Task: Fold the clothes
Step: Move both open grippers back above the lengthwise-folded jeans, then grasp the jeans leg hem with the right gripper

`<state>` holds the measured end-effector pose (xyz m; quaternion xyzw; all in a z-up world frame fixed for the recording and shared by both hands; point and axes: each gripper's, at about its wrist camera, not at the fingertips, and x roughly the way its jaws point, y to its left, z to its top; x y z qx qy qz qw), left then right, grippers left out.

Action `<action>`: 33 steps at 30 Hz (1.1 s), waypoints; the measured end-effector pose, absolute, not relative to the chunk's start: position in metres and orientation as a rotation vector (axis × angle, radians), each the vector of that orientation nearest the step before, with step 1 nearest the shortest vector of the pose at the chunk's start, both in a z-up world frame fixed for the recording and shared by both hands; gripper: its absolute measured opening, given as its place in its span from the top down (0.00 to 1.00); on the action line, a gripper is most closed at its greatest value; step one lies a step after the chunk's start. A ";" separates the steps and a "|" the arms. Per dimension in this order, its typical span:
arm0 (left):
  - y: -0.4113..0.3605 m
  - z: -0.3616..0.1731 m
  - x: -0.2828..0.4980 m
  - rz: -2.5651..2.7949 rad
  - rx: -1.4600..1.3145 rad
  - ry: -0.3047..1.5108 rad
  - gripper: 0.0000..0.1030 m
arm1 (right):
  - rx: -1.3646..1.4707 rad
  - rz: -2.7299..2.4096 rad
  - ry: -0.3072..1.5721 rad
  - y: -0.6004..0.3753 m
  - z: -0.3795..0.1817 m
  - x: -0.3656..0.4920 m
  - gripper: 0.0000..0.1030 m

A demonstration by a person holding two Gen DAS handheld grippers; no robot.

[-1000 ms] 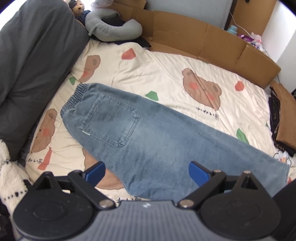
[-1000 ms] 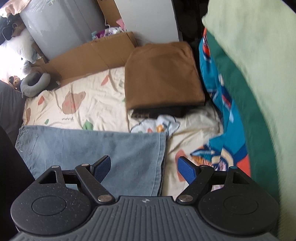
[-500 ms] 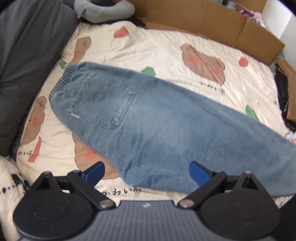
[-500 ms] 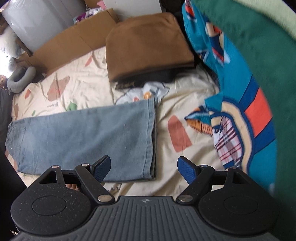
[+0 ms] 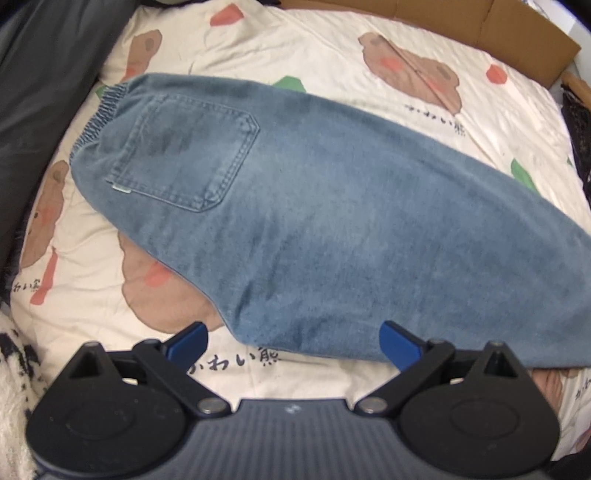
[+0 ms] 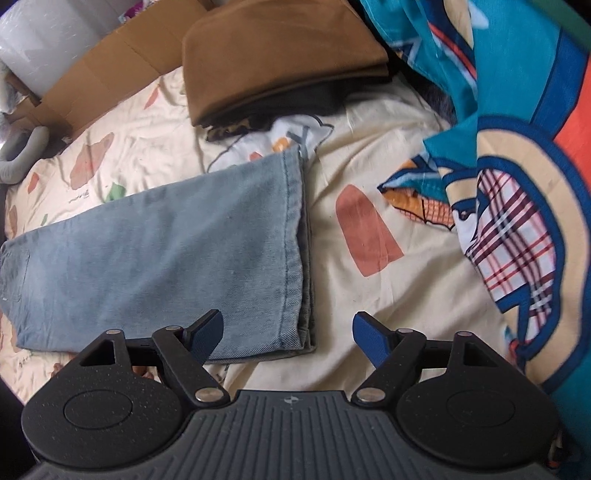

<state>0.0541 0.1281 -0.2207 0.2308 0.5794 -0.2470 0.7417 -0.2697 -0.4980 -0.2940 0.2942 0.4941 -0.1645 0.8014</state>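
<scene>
While the jeans (image 5: 332,206) lie folded lengthwise across the bear-print sheet (image 5: 332,48), the left gripper (image 5: 293,345) hangs over their near edge with its blue pads wide apart and nothing between them. In the left wrist view the elastic waistband (image 5: 98,118) sits at the upper left of the frame and the back pocket (image 5: 184,158) just right of it, while the leg runs off toward the lower right. A grey cushion (image 5: 44,74) fills the upper left corner and cardboard (image 5: 517,26) lines the top right edge.

In the right wrist view the hem (image 6: 295,251) of the jeans runs down the middle of the frame. The right gripper (image 6: 288,336) straddles the hem's lower corner; its jaws are closing, and the pads do not seem to press the denim, though the left pad overlaps it in the picture. A folded brown garment (image 6: 280,48) lies at top centre on something dark, and a bright blue patterned cloth (image 6: 517,166) covers the right side.
</scene>
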 end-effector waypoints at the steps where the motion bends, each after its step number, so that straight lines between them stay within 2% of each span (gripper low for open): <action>1: 0.127 -0.225 0.054 -0.542 0.510 1.275 0.03 | 0.639 -0.355 1.056 -0.500 -0.299 -0.268 0.25; 3: 0.125 -0.232 0.054 -0.547 0.523 1.286 0.03 | 0.656 -0.359 1.050 -0.503 -0.309 -0.266 0.29; 8: 0.123 -0.244 0.056 -0.556 0.551 1.301 0.03 | 0.749 -0.370 1.004 -0.510 -0.334 -0.257 0.30; 10: 0.122 -0.246 0.057 -0.560 0.558 1.305 0.03 | 0.797 -0.380 1.000 -0.513 -0.346 -0.254 0.35; 17: 0.119 -0.254 0.062 -0.560 0.552 1.317 0.03 | 0.916 -0.399 1.001 -0.521 -0.379 -0.249 0.35; 23: 0.116 -0.260 0.062 -0.573 0.561 1.331 0.03 | 1.000 -0.367 0.974 -0.531 -0.388 -0.248 0.36; 26: 0.115 -0.262 0.061 -0.586 0.572 1.335 0.03 | 1.043 -0.327 0.974 -0.535 -0.389 -0.246 0.39; 29: 0.115 -0.263 0.062 -0.590 0.577 1.338 0.03 | 1.090 -0.286 0.979 -0.540 -0.388 -0.244 0.46; 33: 0.114 -0.262 0.063 -0.593 0.577 1.339 0.03 | 1.174 -0.242 0.932 -0.547 -0.379 -0.247 0.48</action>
